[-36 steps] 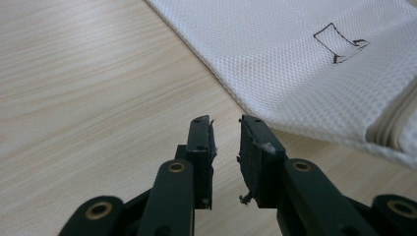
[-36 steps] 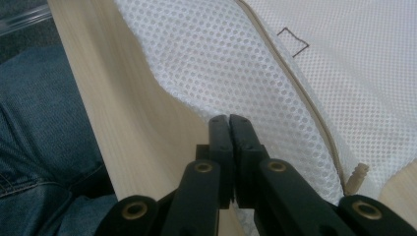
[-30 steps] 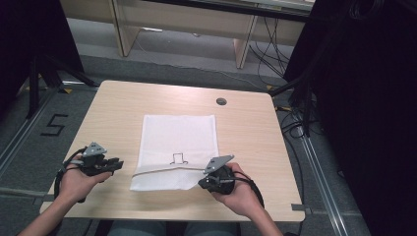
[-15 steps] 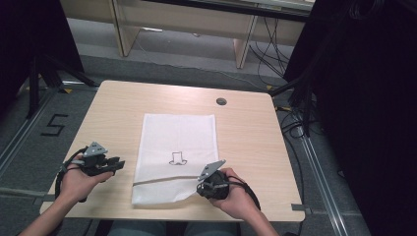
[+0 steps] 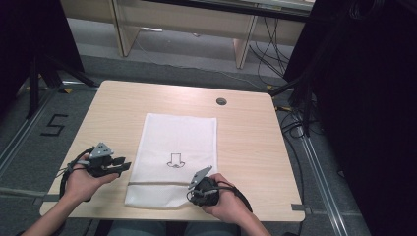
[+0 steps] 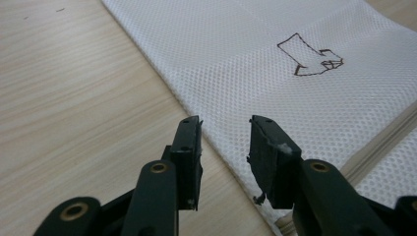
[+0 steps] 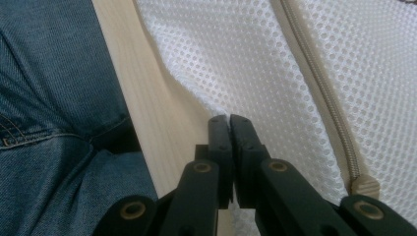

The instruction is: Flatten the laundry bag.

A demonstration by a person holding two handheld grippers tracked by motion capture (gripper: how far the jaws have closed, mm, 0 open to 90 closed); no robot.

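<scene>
A white mesh bag [image 5: 177, 142] lies flat on the table, with a small drawn mark [image 5: 174, 160] and a beige zipper [image 5: 157, 183] across its near end. My left gripper [image 5: 123, 166] rests at the bag's left edge. Its jaws [image 6: 225, 130] have just been opening and stand apart over that edge of the mesh bag [image 6: 275, 78], pinching nothing. My right gripper [image 5: 191, 195] sits at the near right corner. It [image 7: 229, 120] is shut on a pinch of the mesh bag [image 7: 236, 64], beside the zipper [image 7: 319, 88] and its pull [image 7: 365, 186].
The wooden table [image 5: 246, 142] has a round cable hole [image 5: 221, 101] at the back right. Its near edge [image 7: 147, 128] runs just beside the right jaws, with the person's jeans [image 7: 49, 98] below it. Shelving legs and cables stand on the floor behind.
The right gripper has come down toward the near table edge with the bag's corner, and the folded-over near end now lies spread flat. The left hand has stayed put.
</scene>
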